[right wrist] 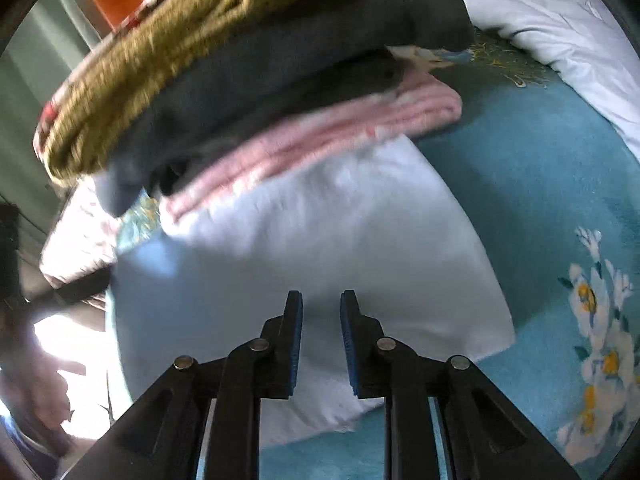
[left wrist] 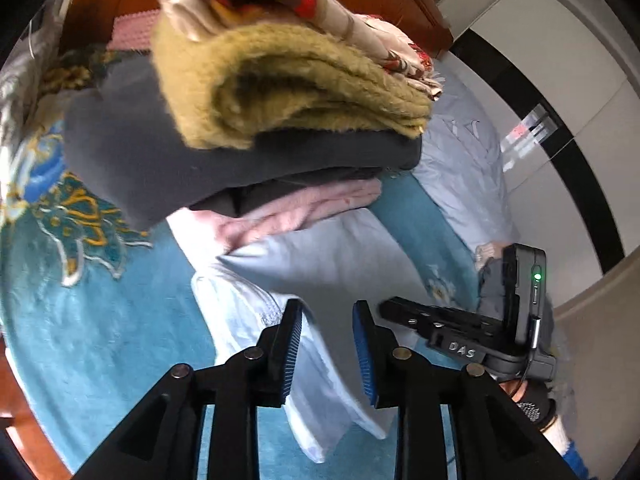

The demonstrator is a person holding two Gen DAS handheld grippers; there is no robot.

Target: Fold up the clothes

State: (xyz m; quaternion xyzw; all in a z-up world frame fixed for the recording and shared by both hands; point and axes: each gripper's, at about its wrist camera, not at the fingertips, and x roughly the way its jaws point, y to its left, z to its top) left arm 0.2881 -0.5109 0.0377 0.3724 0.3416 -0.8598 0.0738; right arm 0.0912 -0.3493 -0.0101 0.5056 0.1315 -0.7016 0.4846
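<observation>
Both grippers are hanging a little open and holding nothing: I am seeing my left gripper (left wrist: 328, 348) and right gripper (right wrist: 320, 344) over the pale blue cloth (right wrist: 320, 240). Behind it, the folded pile (left wrist: 256, 120) is sitting on the blue bed (right wrist: 540, 184).

Left gripper (left wrist: 330, 344) hovering over a pale blue garment (left wrist: 320, 272) on the bed.

Its blue-padded fingers (left wrist: 294, 344) are standing apart, the garment's folded edge lying between them. Beyond, a stack is sitting: pink cloth (left wrist: 296, 212), dark grey garment (left wrist: 160, 152), olive knit (left wrist: 280, 92). The right gripper (left wrist: 472, 332) is showing just beside, over the teal bedspread (left wrist: 100, 320).
</observation>
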